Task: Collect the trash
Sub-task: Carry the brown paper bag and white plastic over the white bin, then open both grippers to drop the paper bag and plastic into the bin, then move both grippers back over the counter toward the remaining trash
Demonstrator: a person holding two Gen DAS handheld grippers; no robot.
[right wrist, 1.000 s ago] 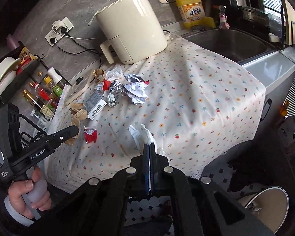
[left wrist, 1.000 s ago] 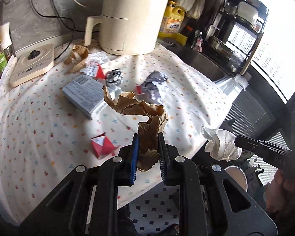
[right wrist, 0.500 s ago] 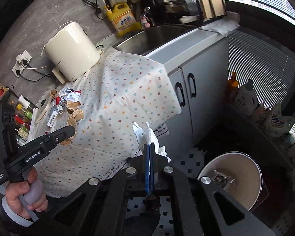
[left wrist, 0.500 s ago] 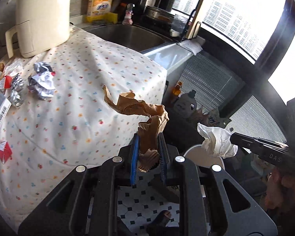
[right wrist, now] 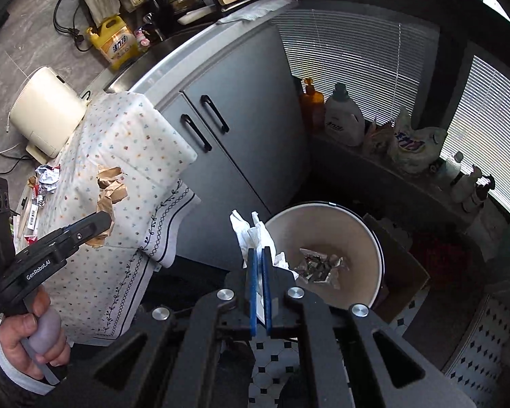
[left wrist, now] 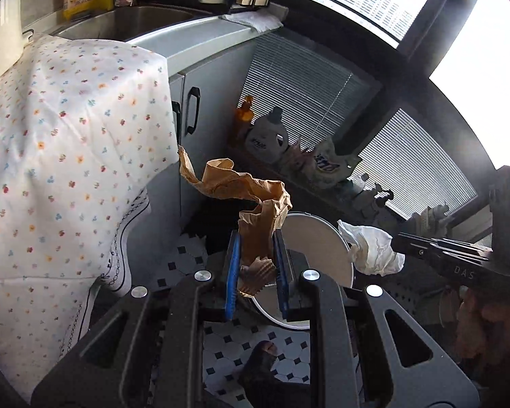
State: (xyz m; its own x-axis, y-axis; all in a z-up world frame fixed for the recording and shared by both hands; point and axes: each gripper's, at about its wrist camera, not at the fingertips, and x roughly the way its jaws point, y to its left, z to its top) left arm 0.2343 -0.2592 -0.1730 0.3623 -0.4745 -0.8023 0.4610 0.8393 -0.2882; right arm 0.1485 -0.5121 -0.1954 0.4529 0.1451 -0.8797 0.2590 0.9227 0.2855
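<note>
We've got both tools loaded and off the counter now. Our left gripper (left wrist: 256,261) is clamped on a long crumpled strip of brown kraft paper (left wrist: 251,197), blue pads squeezing its lower end w/ the rest standing up and curling away to the left above the jaws. Our right gripper (right wrist: 259,272) is pinched nearly flat on a wadded white paper tissue (right wrist: 253,234), which pokes up past the tips. The relation that matters: the round white plastic trash bin (right wrist: 363,234) sits on the tiled floor below and ahead of both tools, just in front of the grey cabinet doors (right wrist: 241,142). From the right wrist view the bin mouth opens just right of the tissue, w/ some crumpled foil scraps (right wrist: 319,265) already inside, so the right side looks nearer the opening; we judge it only needs a small shift right before letting go. From the left wrist view the bin rim shows directly behind the left jaws, but the brown strip's long axis runs up and leftward, away from the bin, so its free end could hang over the rim. More trash is left on the flower-print tablecloth (right wrist: 125,142), e.g. foil wads and torn brown bits, near the cream kettle-like appliance (right wrist: 46,108).
</note>
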